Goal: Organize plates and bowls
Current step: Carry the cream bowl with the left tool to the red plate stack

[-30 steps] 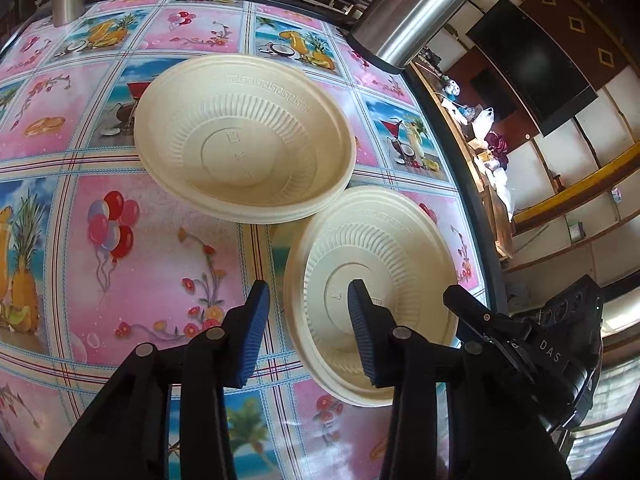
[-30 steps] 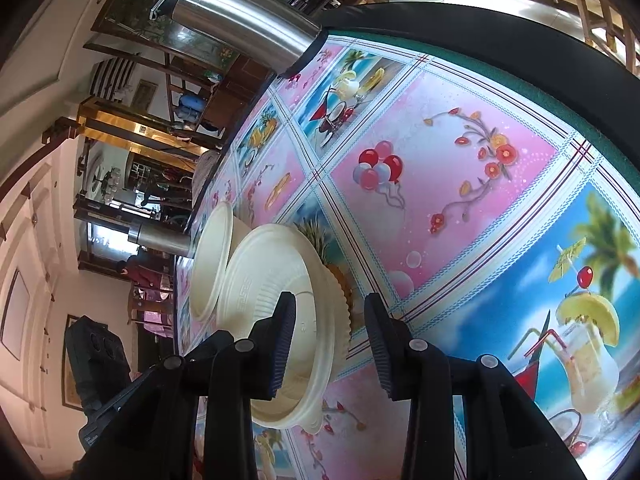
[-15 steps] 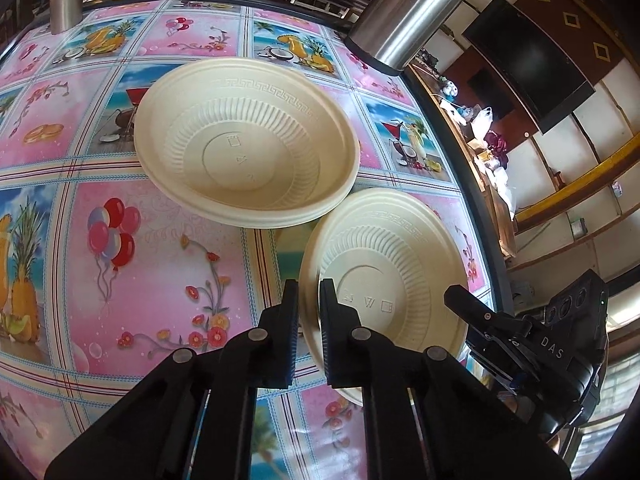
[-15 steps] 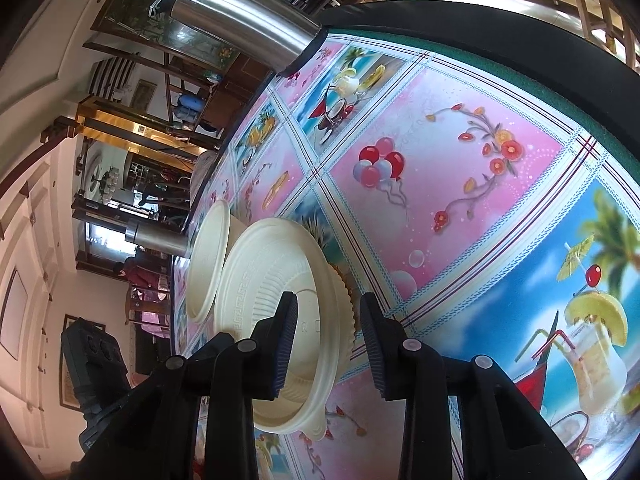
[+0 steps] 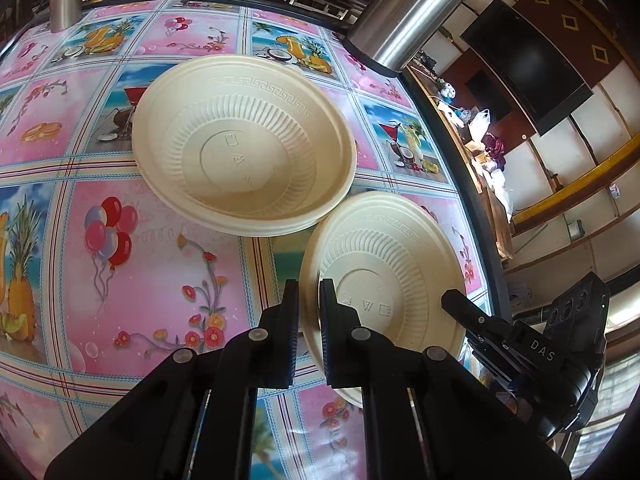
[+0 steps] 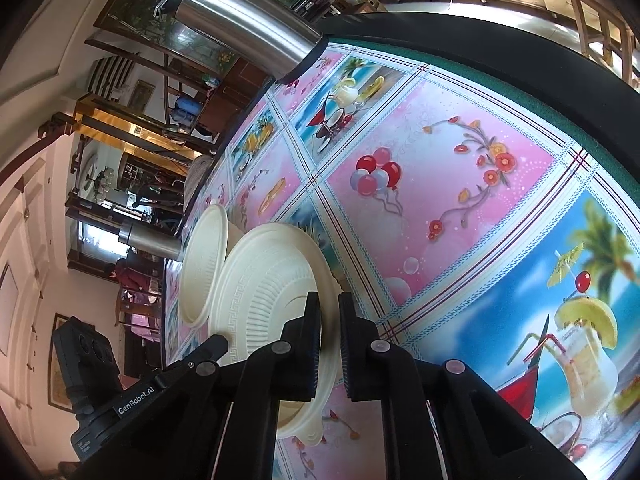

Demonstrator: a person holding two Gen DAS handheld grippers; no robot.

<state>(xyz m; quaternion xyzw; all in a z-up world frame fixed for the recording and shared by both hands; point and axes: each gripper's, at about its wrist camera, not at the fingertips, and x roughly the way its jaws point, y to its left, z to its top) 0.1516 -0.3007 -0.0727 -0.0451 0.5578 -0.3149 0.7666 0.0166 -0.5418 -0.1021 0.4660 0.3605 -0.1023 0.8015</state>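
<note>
Pinching ribbed cream plate (image 5: 392,264) rim: left gripper (image 5: 309,300), right gripper (image 6: 329,320).

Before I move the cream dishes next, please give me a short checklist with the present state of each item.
1. Left claw shut on the near dish rim: ok.
2. Right claw shut on the same dish's opposite rim: ok.
3. Near dish free of the far bowl: cannot tell; their rims overlap in both views.
4. Near dish is a single piece: not ok; the right wrist view shows several stacked rims.
5. Steel flask out of the way: ok; it stands at the table's far edge.
</note>
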